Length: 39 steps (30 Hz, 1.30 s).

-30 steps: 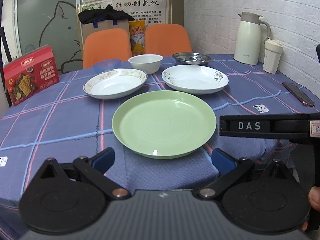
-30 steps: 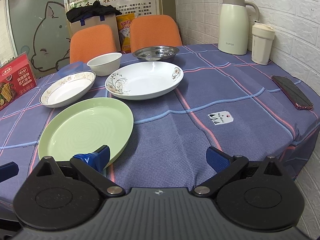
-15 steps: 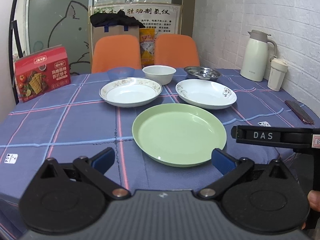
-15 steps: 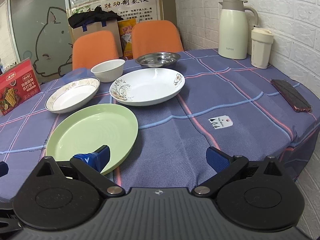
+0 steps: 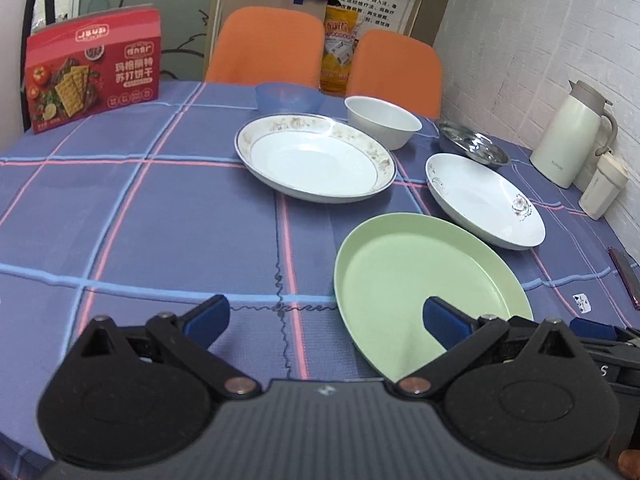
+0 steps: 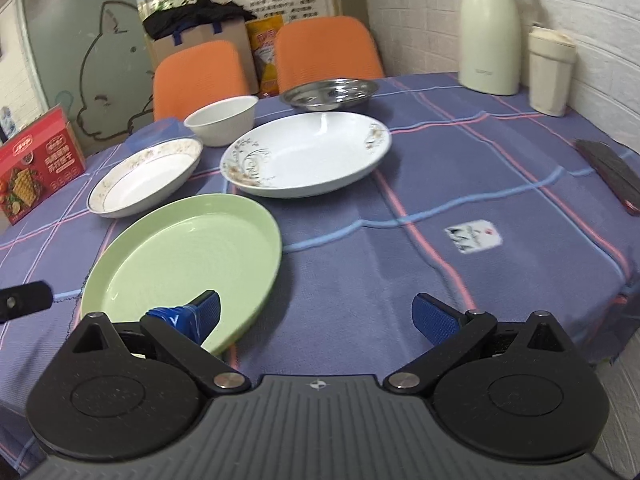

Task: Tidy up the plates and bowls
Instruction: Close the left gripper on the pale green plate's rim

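From the left wrist view, the left tool (image 5: 324, 320) hangs low over the near edge of the counter (image 5: 140, 220) with its blue fingers spread wide and nothing between them. Just ahead to its right lies the green plate (image 5: 420, 276); beyond it sit the gold-rimmed plate (image 5: 316, 160), the flower-patterned plate (image 5: 484, 200), a white bowl (image 5: 382, 120), a blue bowl (image 5: 286, 96) and a steel dish (image 5: 472, 146), all lying singly, none stacked. From the right wrist view, the right tool (image 6: 316, 314) is likewise wide open and empty, its left finger showing in front of the green plate's (image 6: 180, 256) near rim; whether it touches the rim I cannot tell. The sorting looks barely begun, at the approach stage. The likely next move is a pinch on a plate rim, which calls for sliding one finger under the shallow lip without pushing the plate across the cloth.
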Each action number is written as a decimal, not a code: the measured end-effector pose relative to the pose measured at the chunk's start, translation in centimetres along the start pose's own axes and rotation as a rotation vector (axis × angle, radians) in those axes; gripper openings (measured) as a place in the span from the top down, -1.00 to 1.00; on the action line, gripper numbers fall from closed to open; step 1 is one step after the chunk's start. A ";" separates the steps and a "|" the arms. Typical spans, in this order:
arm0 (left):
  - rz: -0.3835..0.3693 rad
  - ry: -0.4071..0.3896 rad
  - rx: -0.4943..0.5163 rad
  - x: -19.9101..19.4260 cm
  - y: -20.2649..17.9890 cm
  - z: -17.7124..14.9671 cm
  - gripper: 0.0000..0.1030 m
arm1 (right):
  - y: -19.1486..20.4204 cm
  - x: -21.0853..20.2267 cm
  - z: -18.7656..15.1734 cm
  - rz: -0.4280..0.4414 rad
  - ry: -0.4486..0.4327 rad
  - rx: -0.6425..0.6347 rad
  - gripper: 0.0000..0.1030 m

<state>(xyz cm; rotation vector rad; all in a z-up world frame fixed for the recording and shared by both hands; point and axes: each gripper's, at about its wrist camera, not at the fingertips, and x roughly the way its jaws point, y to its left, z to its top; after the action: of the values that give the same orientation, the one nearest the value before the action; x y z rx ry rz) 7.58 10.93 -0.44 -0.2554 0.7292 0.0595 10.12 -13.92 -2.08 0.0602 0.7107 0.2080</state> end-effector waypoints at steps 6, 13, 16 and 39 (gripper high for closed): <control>-0.031 0.054 0.030 2.7 -0.9 1.4 -0.99 | 2.2 2.9 1.2 -0.011 0.052 -0.118 -0.75; -0.015 0.099 0.058 5.0 -1.0 1.9 -0.94 | 2.3 4.5 1.5 0.039 0.078 -0.132 -0.76; -0.001 0.103 0.086 5.6 -1.3 1.8 -0.93 | 2.1 4.5 1.2 0.058 0.044 -0.153 -0.78; -0.036 0.118 0.207 5.8 -3.8 1.8 0.03 | 4.7 4.4 0.7 0.177 0.039 -0.264 -0.71</control>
<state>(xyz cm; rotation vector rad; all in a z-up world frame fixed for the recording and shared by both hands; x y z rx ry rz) 13.61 7.52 -2.21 -0.0740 0.8416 -0.0657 13.08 -8.43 -3.78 -0.1336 0.7114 0.4721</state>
